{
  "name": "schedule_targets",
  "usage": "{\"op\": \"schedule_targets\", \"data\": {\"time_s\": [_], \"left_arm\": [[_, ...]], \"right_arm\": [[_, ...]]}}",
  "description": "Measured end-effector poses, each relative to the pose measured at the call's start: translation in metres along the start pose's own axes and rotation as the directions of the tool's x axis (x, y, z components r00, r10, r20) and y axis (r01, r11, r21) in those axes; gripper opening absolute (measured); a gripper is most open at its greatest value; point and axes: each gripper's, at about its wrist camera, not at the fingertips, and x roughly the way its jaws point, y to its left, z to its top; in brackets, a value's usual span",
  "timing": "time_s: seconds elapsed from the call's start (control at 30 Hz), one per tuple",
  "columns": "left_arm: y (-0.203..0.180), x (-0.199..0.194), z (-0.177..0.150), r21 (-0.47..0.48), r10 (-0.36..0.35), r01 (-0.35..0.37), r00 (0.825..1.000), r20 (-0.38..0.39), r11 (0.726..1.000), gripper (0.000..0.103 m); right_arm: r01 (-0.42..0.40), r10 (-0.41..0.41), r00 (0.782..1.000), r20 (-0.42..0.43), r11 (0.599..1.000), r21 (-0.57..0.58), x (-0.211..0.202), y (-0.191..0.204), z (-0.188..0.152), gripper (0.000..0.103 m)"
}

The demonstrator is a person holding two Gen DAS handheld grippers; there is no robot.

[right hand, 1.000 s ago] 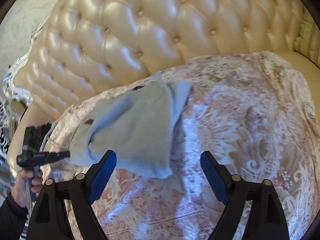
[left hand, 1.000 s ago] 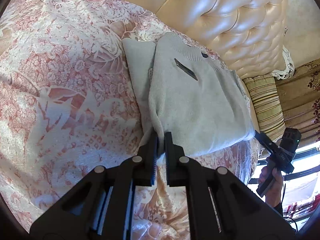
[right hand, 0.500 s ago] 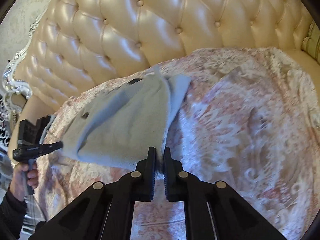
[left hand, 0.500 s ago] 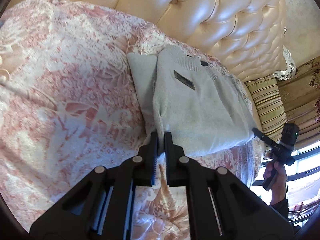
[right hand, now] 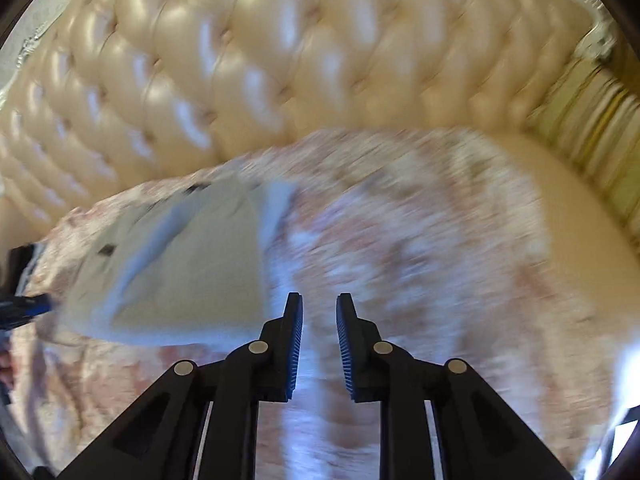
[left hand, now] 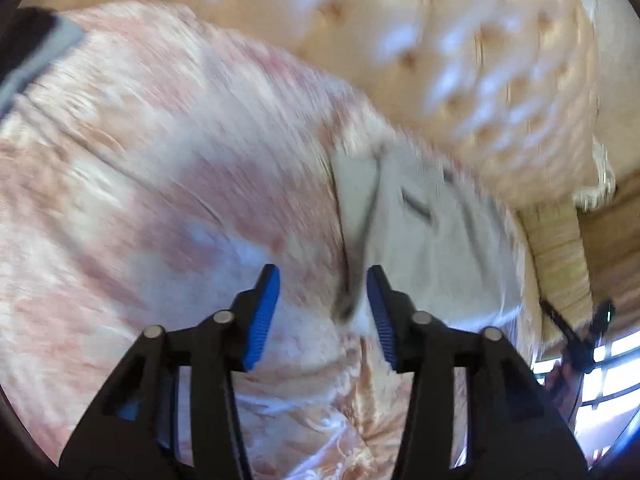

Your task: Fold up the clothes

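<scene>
Two sets of tongs, both parted and holding nothing: left tongs (left hand: pixel 323 312) just short of the near corner of the folded grey sweater (left hand: pixel 432 236), right tongs (right hand: pixel 319 344) beside its near edge, over the floral bedspread (right hand: pixel 420 248). Sweater flat on the bedspread, near the tufted headboard (right hand: pixel 260 60). Probably best to back away low and straight, clear of the hem, leaving the fold undisturbed.

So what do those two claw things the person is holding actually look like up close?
Both are matte black plastic tongs. The left gripper has two angular fingers with cut-out windows, silver round pins at the joints and bright blue ribbed pads on the inner faces. The right gripper is built the same, its ribbed pads looking darker. No cables, lettering or sleeves show.
</scene>
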Motion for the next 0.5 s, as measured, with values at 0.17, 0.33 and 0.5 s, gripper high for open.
{"op": "schedule_targets", "data": {"time_s": [0.17,0.33,0.5], "left_arm": [[-0.044,0.029,0.027,0.016,-0.174,0.173,0.985,0.001,0.985,0.043],[-0.098,0.102,0.039,0.08,-0.123,0.132,0.987,-0.102,0.988,0.014],[-0.098,0.138,0.05,0.122,0.057,-0.038,0.986,-0.154,0.992,0.009]], "right_arm": [[-0.09,0.095,0.992,0.088,0.994,-0.067,-0.013,0.027,0.032,0.039],[-0.314,0.314,0.949,-0.008,0.946,-0.077,0.047,0.091,0.054,0.051],[-0.283,0.278,0.954,-0.109,0.959,-0.03,0.119,0.094,0.067,0.051]]}}
